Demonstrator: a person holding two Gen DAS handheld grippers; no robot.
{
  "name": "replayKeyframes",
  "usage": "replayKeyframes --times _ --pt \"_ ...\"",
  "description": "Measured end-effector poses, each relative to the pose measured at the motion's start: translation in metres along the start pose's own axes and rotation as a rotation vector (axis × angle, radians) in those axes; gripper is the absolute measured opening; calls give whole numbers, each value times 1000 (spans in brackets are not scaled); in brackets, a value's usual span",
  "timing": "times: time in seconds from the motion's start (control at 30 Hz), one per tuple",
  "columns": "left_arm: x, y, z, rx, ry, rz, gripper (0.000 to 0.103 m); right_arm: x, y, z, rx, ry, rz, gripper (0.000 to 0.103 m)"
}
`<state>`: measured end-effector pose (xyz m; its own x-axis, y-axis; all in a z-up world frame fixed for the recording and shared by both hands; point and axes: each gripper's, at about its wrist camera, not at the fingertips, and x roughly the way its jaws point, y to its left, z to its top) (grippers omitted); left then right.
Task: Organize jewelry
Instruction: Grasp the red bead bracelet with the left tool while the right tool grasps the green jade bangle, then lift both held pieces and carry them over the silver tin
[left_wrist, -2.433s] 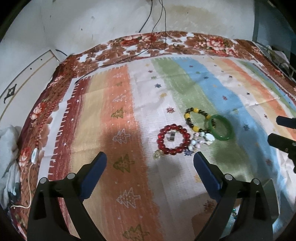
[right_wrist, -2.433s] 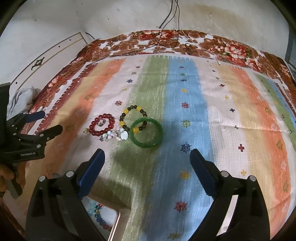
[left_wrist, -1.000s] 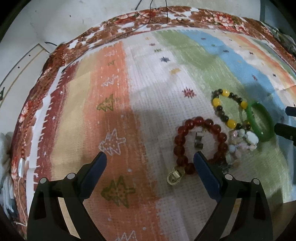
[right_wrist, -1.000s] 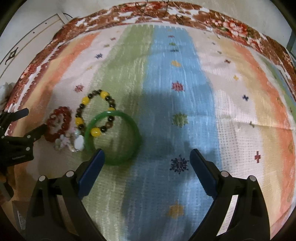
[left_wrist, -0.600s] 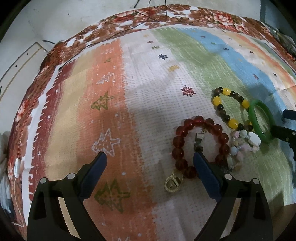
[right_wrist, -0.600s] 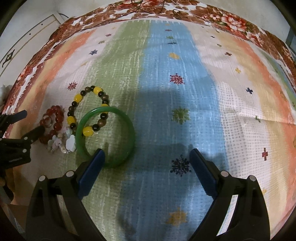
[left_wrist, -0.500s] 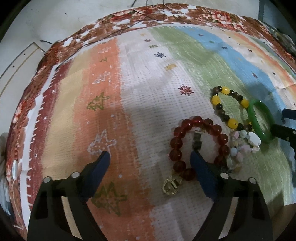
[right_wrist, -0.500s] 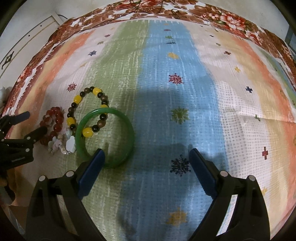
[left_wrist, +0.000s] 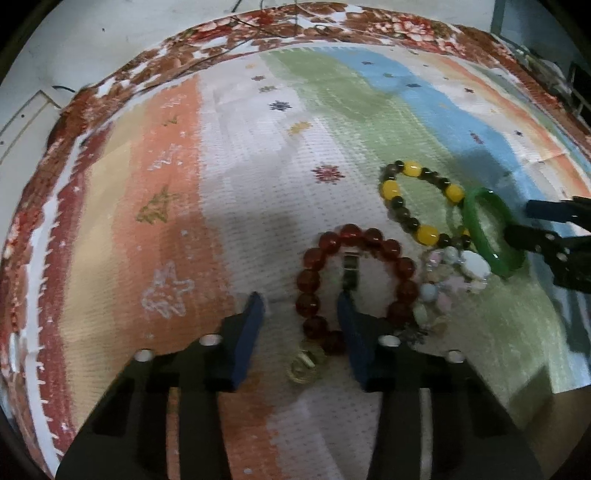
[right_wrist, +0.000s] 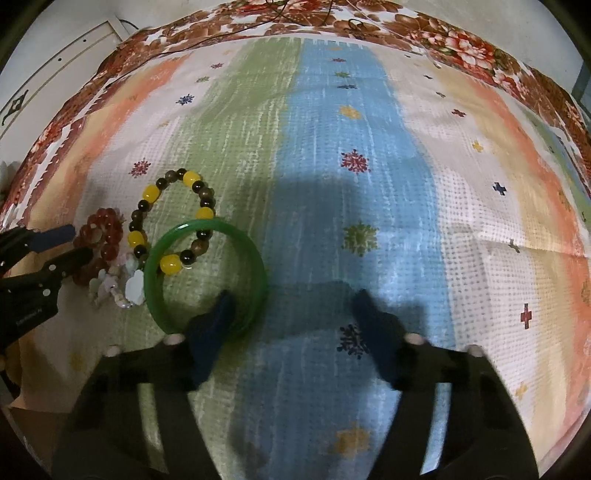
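Several pieces of jewelry lie together on a striped cloth. A red bead bracelet (left_wrist: 354, 273) with a gold charm (left_wrist: 303, 365) lies between the fingers of my left gripper (left_wrist: 301, 306), which is open but narrowed around its near left beads. A green bangle (right_wrist: 205, 277) lies with its near rim around the left finger of my right gripper (right_wrist: 291, 306), which is open. A yellow and dark bead bracelet (right_wrist: 171, 221) overlaps the bangle. A pale shell bracelet (left_wrist: 450, 280) lies between the red one and the bangle.
The cloth (right_wrist: 369, 166) has a brown floral border (right_wrist: 461, 40) at the far edge, with thin cables (left_wrist: 280, 22) lying across it. The floor (left_wrist: 29, 92) shows at the far left. The right gripper (left_wrist: 546, 232) shows at the right edge of the left wrist view.
Both grippers moved forward and down onto the jewelry. The left jaws narrowed around the red bracelet's side. The right jaws narrowed, left finger now inside the green bangle.
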<state>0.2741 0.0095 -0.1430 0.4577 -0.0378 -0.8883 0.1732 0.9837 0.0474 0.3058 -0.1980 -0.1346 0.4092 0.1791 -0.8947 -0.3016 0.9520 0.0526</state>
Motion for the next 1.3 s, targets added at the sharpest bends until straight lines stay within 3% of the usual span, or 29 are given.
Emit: replayKeyframes --times 0.03,0.07,0.1,0.2,0.37,0.47,1.3 --pt "0 -2 0 10 4 5 13 0 1 0 -10 1 5 37" --pt "-1 -3 1 16 10 13 13 0 3 -1 -17 3 9 19" --pt "-1 -3 2 14 18 12 13 0 4 -1 -23 9 19 10" --pt "-10 3 5 -17 25 -17 13 -3 6 -2 -27 14 26 8" --pt "-29 14 6 -46 30 32 13 -13 14 -4 -32 18 55 8" --pt "-46 20 6 -78 -1 -9 13 -23 20 -5 -43 0 58 8" --pt "-100 6 -8 -63 -69 -12 13 -93 34 -19 -99 -117 96 10"
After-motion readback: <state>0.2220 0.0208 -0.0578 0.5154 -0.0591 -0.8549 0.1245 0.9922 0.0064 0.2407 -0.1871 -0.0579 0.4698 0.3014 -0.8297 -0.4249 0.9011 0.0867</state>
